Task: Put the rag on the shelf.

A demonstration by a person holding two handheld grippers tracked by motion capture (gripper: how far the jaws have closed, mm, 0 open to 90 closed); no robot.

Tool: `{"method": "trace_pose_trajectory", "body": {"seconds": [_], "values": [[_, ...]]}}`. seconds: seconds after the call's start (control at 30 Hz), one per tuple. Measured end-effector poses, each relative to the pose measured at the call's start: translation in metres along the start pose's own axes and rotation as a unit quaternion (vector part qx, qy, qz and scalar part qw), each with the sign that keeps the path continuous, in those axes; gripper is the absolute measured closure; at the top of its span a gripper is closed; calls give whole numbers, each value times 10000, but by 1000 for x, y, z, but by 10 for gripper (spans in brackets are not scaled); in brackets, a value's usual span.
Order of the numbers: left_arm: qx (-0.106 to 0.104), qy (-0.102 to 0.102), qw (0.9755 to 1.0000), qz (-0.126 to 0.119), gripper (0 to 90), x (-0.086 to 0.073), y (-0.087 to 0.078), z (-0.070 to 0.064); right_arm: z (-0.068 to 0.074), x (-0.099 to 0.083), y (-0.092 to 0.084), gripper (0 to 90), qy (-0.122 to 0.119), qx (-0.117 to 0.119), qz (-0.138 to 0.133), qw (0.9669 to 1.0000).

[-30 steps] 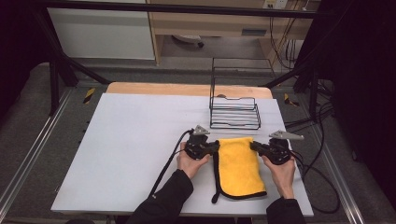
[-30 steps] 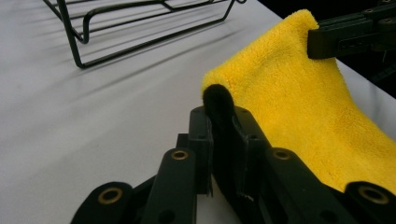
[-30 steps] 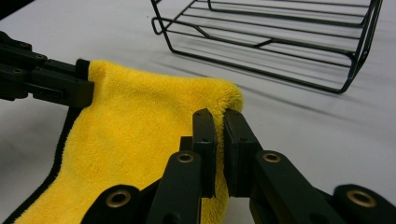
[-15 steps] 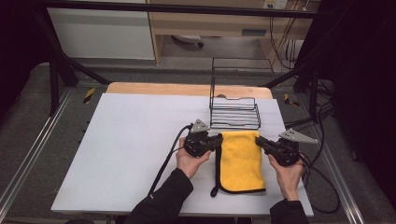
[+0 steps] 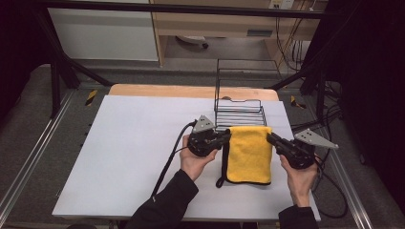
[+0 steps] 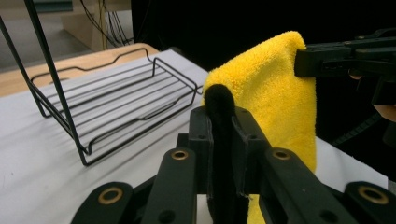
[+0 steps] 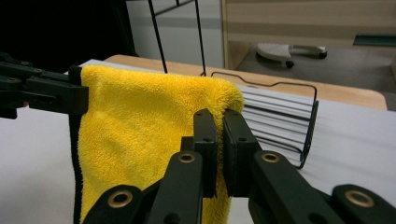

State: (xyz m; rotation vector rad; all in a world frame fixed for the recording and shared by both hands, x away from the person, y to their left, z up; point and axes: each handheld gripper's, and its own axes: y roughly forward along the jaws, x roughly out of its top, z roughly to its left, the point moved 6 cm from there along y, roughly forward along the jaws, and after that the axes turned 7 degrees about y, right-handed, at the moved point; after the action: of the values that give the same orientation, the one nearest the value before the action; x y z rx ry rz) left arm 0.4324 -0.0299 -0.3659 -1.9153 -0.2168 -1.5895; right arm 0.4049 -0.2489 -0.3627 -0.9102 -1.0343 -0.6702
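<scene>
Ahead of both your grippers lies the white table (image 5: 124, 157), and just beyond their tips stands the black wire rack (image 5: 239, 107), empty. Between the two grippers hangs the yellow microfibre cloth (image 5: 249, 152), folded, its top edge stretched level from one to the other and its lower part draping down to the table. Your left gripper (image 5: 223, 138) is pinching the cloth's black-trimmed corner; your right gripper (image 5: 273, 140) is clamped on the opposite top corner. The cloth looks light, soft and limp, so it will likely sag and swing. Hold it right at the corners and keep the top edge taut, since a loose pinch could let the plush pile slip.
</scene>
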Motion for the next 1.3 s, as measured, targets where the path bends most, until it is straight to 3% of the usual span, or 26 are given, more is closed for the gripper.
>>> {"method": "trace_pose_trajectory", "body": {"seconds": [0.33,0.73,1.3], "values": [[76,159,9994,-313,795,27,-13,1,10,26,-8,856,-142,-32,-420,9990],[210,232,9979,-560,795,54,-24,9,21,55,-10,856,-292,-83,-719,9969],[401,294,9935,-1021,795,94,-35,20,32,93,-11,857,-352,-113,-1163,9925]]}}
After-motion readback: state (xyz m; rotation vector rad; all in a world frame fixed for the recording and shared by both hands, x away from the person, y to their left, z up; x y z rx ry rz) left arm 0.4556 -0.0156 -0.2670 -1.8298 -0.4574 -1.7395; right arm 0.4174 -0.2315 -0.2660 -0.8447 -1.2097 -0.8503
